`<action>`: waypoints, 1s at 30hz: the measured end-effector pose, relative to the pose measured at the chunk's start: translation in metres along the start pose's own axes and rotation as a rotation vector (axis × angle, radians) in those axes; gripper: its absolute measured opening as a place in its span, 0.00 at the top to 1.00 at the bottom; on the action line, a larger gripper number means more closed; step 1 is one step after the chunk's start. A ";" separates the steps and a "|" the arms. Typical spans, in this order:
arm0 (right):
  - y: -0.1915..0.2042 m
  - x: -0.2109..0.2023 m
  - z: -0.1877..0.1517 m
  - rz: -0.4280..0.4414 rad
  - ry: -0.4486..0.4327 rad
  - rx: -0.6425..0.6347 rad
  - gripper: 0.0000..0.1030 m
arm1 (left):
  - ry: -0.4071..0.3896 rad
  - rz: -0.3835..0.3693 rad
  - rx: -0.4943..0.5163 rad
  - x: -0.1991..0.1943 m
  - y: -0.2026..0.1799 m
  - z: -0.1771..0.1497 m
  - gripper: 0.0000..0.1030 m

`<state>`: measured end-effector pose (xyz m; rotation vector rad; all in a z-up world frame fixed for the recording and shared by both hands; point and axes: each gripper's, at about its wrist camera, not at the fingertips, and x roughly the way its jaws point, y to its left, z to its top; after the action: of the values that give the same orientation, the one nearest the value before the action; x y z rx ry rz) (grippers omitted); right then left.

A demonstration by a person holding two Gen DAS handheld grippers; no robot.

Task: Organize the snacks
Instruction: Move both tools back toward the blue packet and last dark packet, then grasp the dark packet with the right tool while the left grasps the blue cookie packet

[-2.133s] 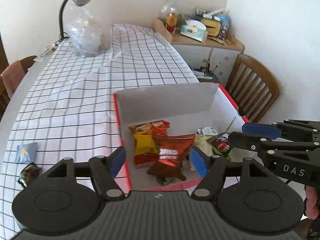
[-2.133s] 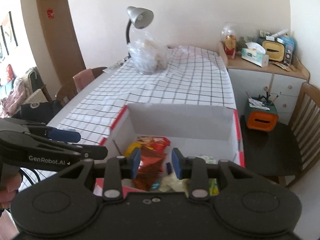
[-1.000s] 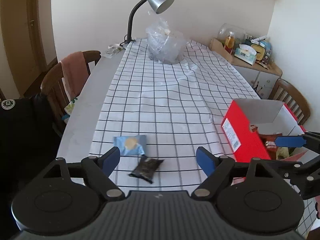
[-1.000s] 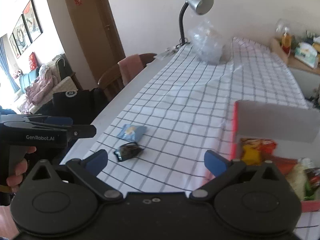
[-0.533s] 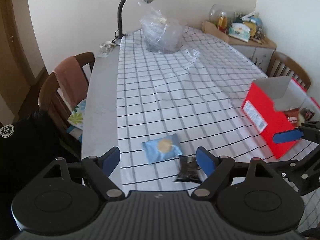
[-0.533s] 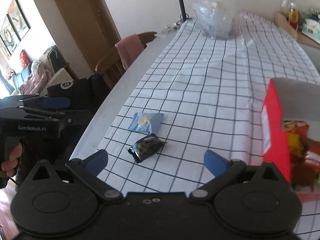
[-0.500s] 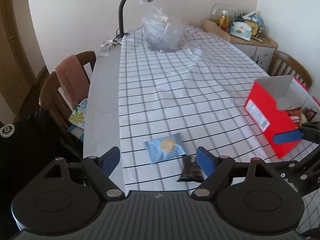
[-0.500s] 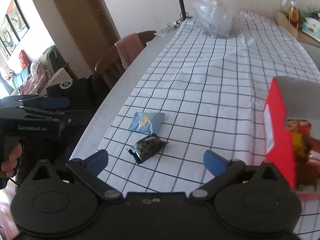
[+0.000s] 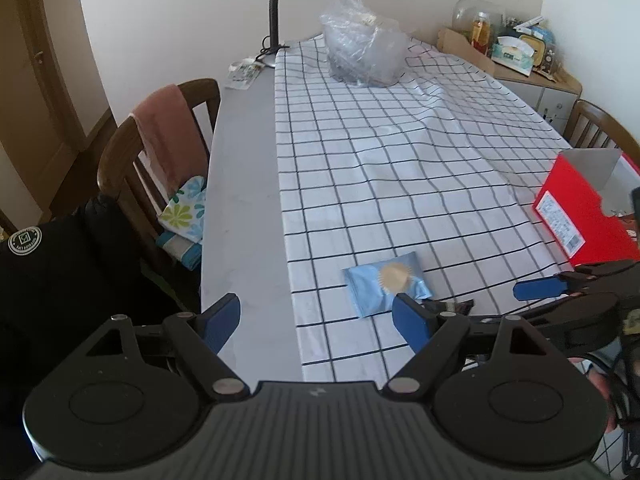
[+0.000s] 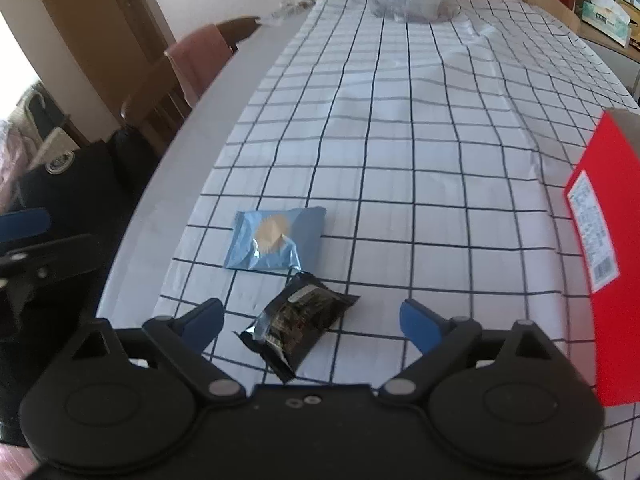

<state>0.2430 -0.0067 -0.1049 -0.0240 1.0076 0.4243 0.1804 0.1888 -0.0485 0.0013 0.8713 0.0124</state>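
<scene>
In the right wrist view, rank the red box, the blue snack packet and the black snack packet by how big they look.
1. red box, largest though cut off by the frame edge
2. blue snack packet and black snack packet: look about alike; the black one lies nearer the camera, so unsure

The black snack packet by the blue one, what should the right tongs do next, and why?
Probably lower the right tongs over the black packet and close. It lies loose on the checked cloth between the open, just-narrowing fingers, pads not touching it, outside the red box.

Two black claws [image 9: 316, 320] [image 10: 310, 322], blue pads [image 10: 416, 322], silver pivot screws, ribbed housing.
</scene>
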 end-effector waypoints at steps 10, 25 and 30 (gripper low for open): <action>0.015 0.035 0.005 -0.087 0.054 0.011 0.21 | 0.023 -0.004 0.008 0.014 0.010 -0.002 0.19; 0.014 0.037 -0.003 -0.047 0.097 -0.069 0.60 | 0.073 -0.107 0.218 0.050 -0.008 0.015 0.19; 0.000 0.033 -0.005 -0.019 0.093 -0.049 0.64 | 0.118 -0.170 0.243 0.074 -0.018 0.027 0.19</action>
<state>0.2543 0.0029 -0.1345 -0.0981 1.0875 0.4332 0.2490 0.1715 -0.0883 0.1552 0.9838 -0.2546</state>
